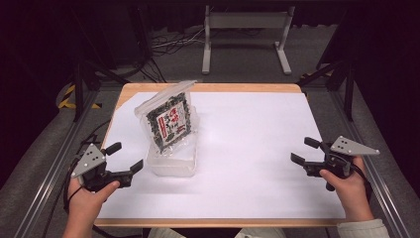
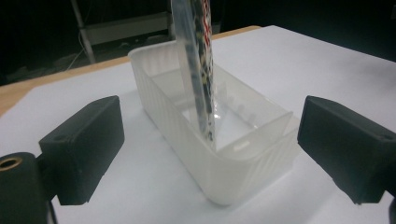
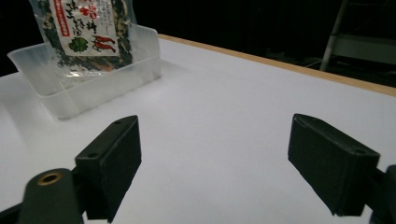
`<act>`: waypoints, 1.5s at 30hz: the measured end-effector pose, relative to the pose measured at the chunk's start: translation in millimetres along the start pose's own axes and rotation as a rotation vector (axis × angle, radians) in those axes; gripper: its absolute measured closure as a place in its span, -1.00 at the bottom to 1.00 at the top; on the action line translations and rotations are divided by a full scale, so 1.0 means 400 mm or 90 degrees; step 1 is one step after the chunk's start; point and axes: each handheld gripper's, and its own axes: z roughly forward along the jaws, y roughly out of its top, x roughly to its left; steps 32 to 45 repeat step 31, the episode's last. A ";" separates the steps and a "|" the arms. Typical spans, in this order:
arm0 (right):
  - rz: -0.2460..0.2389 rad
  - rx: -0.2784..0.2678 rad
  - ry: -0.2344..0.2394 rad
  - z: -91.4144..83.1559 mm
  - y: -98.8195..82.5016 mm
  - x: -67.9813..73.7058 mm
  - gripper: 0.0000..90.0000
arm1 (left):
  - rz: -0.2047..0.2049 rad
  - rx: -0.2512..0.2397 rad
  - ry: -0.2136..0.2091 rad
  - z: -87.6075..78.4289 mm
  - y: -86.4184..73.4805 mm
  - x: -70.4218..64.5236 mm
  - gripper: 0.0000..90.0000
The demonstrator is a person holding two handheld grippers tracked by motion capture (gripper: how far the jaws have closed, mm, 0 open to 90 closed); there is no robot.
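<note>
Standing upright in the translucent white plastic tub, the clear plastic packet of dark dried food with a red-and-white label is leaning slightly toward the far side, near the left-centre of the white-covered table. You are holding your left gripper just left of the tub, its jaws spread wide and gripping nothing, the tub lying ahead of them. You are keeping your right gripper well apart at the right edge, jaws likewise released over bare white surface.
</note>
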 end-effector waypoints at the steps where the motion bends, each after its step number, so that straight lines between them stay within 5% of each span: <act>1: 0.006 0.000 -0.005 -0.003 -0.010 -0.003 -0.61 | -0.005 0.005 -0.001 -0.001 -0.014 0.002 -0.83; 4: 0.003 0.013 -0.037 -0.007 -0.041 -0.009 -0.61 | -0.016 0.019 0.003 0.005 -0.046 0.013 -0.83; 13: 0.021 0.031 -0.064 0.008 -0.112 -0.024 -0.65 | -0.019 0.058 0.017 0.038 -0.119 0.039 -0.84; 19: 0.050 0.048 -0.053 0.024 -0.147 -0.023 -0.65 | -0.040 0.065 0.006 0.077 -0.151 0.052 -0.85; 45: 0.044 0.063 -0.050 0.034 -0.154 -0.021 -0.65 | -0.034 0.075 0.008 0.078 -0.158 0.043 -0.83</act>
